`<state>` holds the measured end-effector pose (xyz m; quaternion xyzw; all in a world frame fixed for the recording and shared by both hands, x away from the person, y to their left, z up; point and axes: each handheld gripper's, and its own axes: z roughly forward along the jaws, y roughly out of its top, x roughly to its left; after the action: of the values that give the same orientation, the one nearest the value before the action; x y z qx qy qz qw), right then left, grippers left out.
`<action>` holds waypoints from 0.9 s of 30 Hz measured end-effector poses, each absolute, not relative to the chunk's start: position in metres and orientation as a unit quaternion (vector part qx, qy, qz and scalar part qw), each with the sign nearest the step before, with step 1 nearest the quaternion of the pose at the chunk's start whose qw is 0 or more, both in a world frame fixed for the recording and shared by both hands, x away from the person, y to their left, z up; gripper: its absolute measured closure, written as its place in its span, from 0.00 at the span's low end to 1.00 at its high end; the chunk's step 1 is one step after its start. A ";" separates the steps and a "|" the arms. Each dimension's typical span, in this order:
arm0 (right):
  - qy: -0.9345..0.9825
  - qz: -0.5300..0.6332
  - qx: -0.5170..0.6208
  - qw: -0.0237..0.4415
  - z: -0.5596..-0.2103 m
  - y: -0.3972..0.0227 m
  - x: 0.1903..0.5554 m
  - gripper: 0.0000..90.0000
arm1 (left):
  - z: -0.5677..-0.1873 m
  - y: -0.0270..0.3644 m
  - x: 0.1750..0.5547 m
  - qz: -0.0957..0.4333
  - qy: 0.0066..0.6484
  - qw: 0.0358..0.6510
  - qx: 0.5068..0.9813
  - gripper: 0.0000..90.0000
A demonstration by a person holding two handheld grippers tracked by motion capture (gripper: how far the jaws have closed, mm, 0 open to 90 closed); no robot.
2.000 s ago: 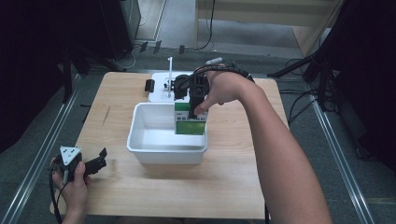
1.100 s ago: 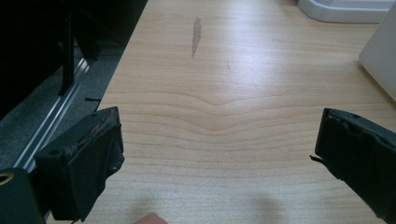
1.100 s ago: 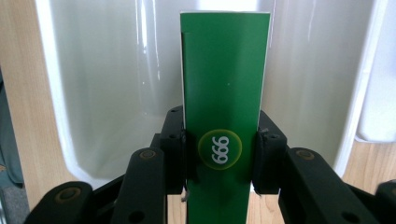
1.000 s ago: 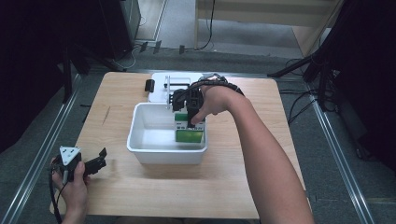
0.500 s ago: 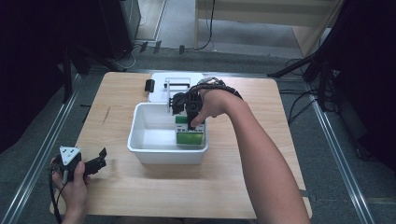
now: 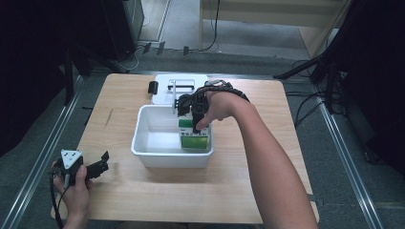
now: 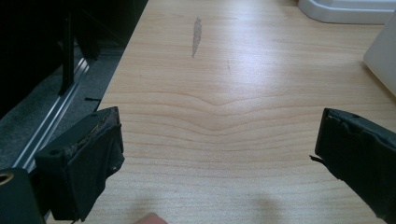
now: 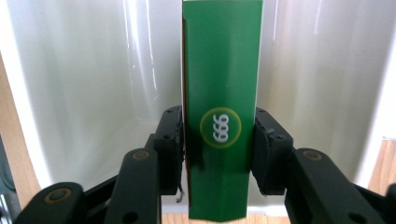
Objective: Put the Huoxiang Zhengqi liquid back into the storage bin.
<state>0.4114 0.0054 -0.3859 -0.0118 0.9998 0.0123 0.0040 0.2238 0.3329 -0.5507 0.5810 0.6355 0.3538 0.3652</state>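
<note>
One green box marked "666", clamped by right gripper

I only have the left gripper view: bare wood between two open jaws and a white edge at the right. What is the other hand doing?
Observer: In the high view, the right gripper is down inside a white tub at mid-table, holding a green box.
Operator: Is the grip solid?
Observer: The right gripper view shows both jaws pressed flat against the box's two sides, level with a round "666" logo.
Operator: Where is my left gripper relative to that tub?
Observer: The left gripper sits near the table's front left corner, apart from the tub.
Operator: Anything behind the tub?
Observer: A white lid with a black clip at its left end lies just beyond it.
</note>
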 end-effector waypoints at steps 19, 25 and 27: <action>0.989 0.114 0.081 0.055 -0.351 -0.034 0.418 0.21 | -0.551 0.333 0.224 0.355 0.635 0.364 0.581 0.02; 0.979 0.143 0.120 0.080 -0.346 -0.056 0.420 0.15 | -0.551 0.333 0.224 0.355 0.635 0.364 0.582 0.02; 0.975 0.159 0.131 0.084 -0.346 -0.064 0.420 0.14 | -0.551 0.333 0.224 0.355 0.635 0.364 0.582 0.02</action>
<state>0.4201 -0.0642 -0.3457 0.1311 0.9749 0.1590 0.0842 0.2240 0.3326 -0.5507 0.5819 0.6351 0.3548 0.3635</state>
